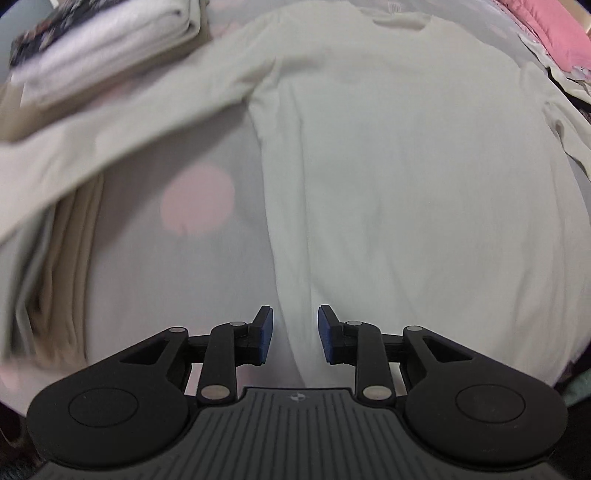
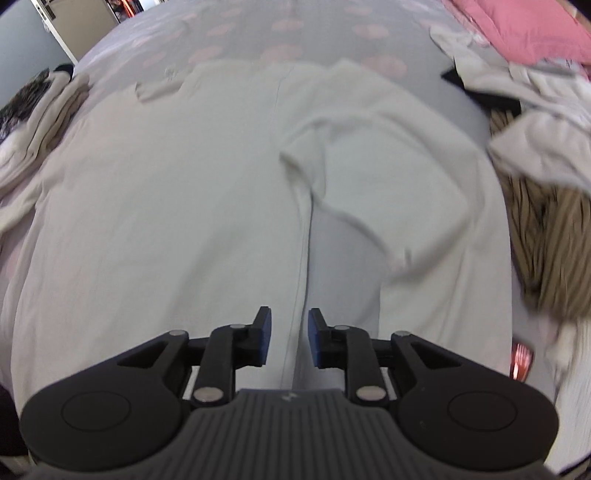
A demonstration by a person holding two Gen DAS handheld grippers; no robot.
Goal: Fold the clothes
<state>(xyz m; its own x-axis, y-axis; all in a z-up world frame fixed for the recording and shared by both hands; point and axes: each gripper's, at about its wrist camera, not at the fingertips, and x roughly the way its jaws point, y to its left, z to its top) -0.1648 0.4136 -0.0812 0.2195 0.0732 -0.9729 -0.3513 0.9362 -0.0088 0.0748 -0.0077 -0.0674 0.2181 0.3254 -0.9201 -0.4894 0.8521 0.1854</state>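
Note:
A pale long-sleeved shirt (image 1: 406, 184) lies spread flat on a grey bedsheet with pink dots (image 1: 195, 199), collar at the far end. Its left sleeve (image 1: 129, 122) stretches out to the left. My left gripper (image 1: 295, 332) hangs open over the shirt's left side edge near the hem, with nothing between its blue pads. In the right wrist view the shirt's body (image 2: 166, 203) fills the left and middle, and the right sleeve (image 2: 388, 166) lies bent beside it. My right gripper (image 2: 290, 338) is open above the shirt's right side seam and holds nothing.
A stack of folded clothes (image 1: 103, 55) sits at the far left, with a beige folded cloth (image 1: 66, 251) nearer. A loose heap of garments (image 2: 546, 147) and a brown striped one (image 2: 554, 251) crowd the right. A pink pillow (image 2: 535, 26) lies far right.

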